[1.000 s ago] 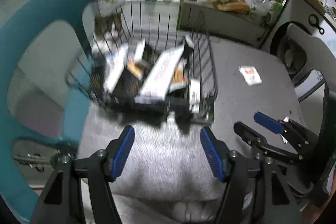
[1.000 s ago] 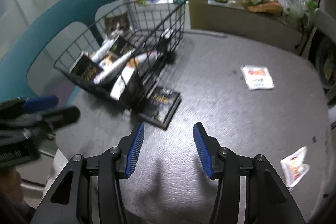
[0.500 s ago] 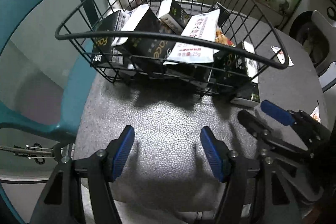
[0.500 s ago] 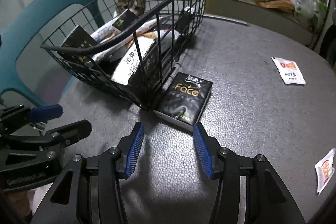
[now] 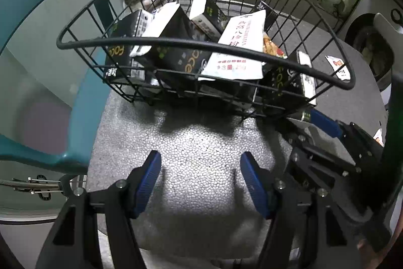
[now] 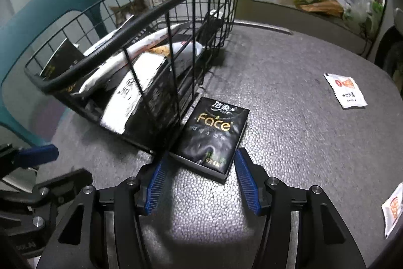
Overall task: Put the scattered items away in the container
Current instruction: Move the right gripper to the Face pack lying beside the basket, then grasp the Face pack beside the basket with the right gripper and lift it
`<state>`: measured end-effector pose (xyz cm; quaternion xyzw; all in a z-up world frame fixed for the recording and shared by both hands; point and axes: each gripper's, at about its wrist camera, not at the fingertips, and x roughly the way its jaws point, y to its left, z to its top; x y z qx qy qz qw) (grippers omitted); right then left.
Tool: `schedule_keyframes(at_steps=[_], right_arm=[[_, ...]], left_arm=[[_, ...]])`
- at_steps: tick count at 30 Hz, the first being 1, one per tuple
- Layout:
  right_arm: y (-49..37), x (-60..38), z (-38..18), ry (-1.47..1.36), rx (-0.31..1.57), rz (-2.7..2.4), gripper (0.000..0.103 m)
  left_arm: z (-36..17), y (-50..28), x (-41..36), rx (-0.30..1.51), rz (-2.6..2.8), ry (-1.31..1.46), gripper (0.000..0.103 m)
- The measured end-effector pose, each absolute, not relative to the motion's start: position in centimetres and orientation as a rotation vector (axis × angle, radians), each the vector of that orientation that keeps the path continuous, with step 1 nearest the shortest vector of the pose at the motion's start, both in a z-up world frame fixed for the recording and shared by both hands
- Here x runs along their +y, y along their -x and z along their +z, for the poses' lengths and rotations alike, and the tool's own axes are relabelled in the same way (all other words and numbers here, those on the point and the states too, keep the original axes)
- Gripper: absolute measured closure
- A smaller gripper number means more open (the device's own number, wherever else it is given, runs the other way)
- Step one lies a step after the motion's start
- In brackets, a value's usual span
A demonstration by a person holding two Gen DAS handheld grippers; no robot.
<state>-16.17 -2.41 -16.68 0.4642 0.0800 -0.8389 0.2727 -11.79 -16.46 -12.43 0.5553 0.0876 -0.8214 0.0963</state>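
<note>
Clearly the step in hand is the pickup of the black tissue pack (image 6: 214, 136), which lies flat on the grey table (image 6: 289, 122) just outside the wire basket (image 6: 141, 24), its far-left edge touching or nearly touching the basket's near wall. The right gripper (image 6: 199, 179) is released, its blue pads spread to either side of the pack's near end — not yet closed on it, and whether either pad touches the wrapper I cannot tell. The left gripper (image 5: 200, 184) is also released and holds nothing; it hovers over bare table in front of the basket's near rim.

The basket already holds several black packs and a white packet (image 5: 238, 49), stacked on edge, so the task looks well along. Left outside are this pack and two small white sachets — one far to the right (image 6: 345, 90), one at the near right edge (image 6: 393, 208).

The next move, as I judge it, calls for the right pads to close across the pack's width, then a lift clearing the rim before release. The pack is flat and low, so the pads must go down close to the table to catch its sides.
</note>
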Motion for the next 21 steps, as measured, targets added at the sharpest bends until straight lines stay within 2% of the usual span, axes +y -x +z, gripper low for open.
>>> schedule_keyframes(at_steps=[9, 14, 21], right_arm=[[17.3, 0.7, -16.4, -1.263, 0.211, -2.289, 0.048], [17.7, 2.6, -16.0, -1.258, 0.137, -2.283, 0.048], [18.4, 0.9, -15.7, -1.231, 0.212, -2.301, 0.044]], left_arm=[[-12.8, 12.0, -16.1, 0.256, -2.429, -1.656, 0.033], [-12.6, 12.3, -15.5, 0.249, -2.438, -1.655, 0.033], [-12.7, 12.4, -15.3, 0.263, -2.433, -1.643, 0.033]])
